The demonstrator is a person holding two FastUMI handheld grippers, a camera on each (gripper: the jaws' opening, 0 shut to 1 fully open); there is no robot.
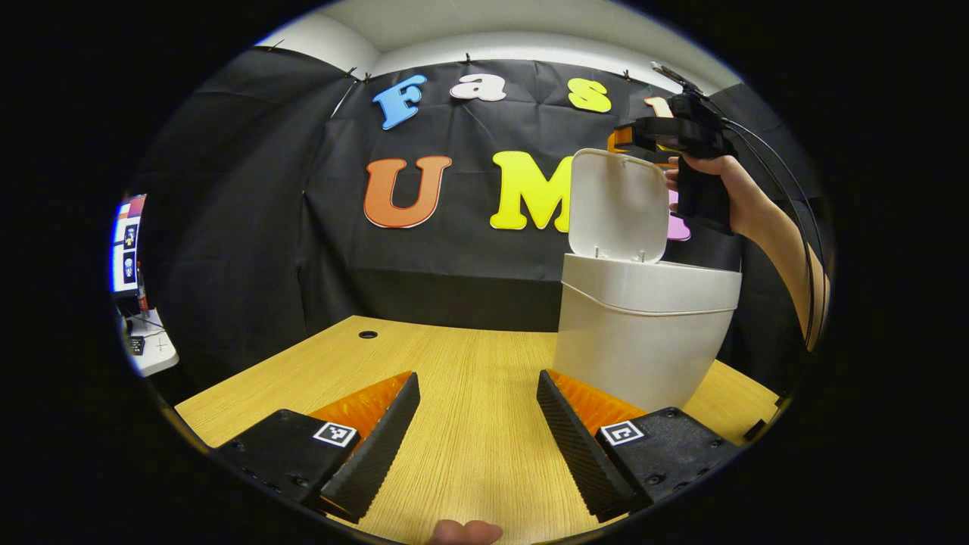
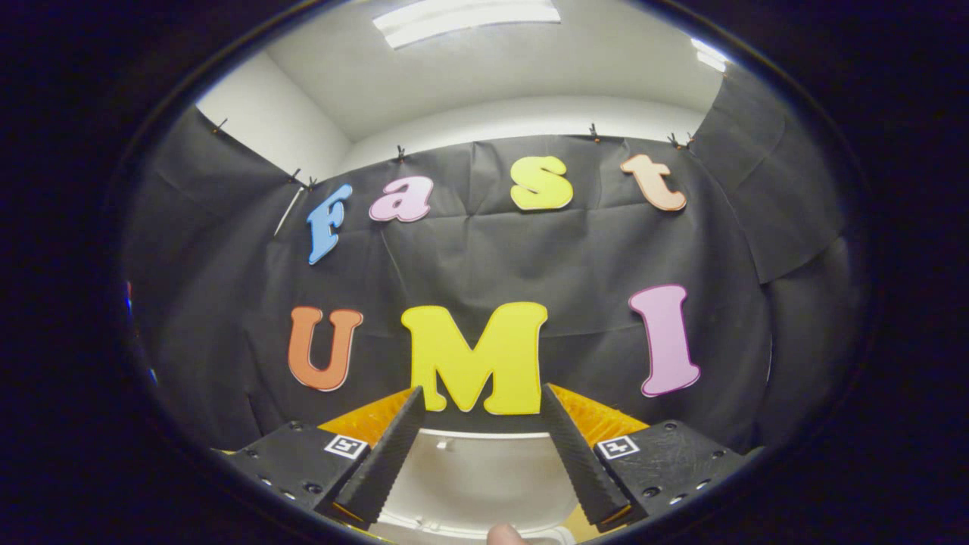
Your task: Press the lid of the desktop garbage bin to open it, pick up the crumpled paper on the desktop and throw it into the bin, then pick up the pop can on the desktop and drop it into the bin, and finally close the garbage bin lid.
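The white desktop bin stands on the wooden table with its flip lid raised upright. My left gripper hovers low over the table just in front and to the left of the bin, open with nothing between its fingers. A hand holds my right gripper high up, behind the top edge of the raised lid. In the right gripper view the right gripper is open and holds nothing, with the lid right below its fingers.
A cable hole sits in the tabletop at the far left. Black cloth walls close the booth behind and to both sides. A side desk with a lit screen stands past the table's left edge.
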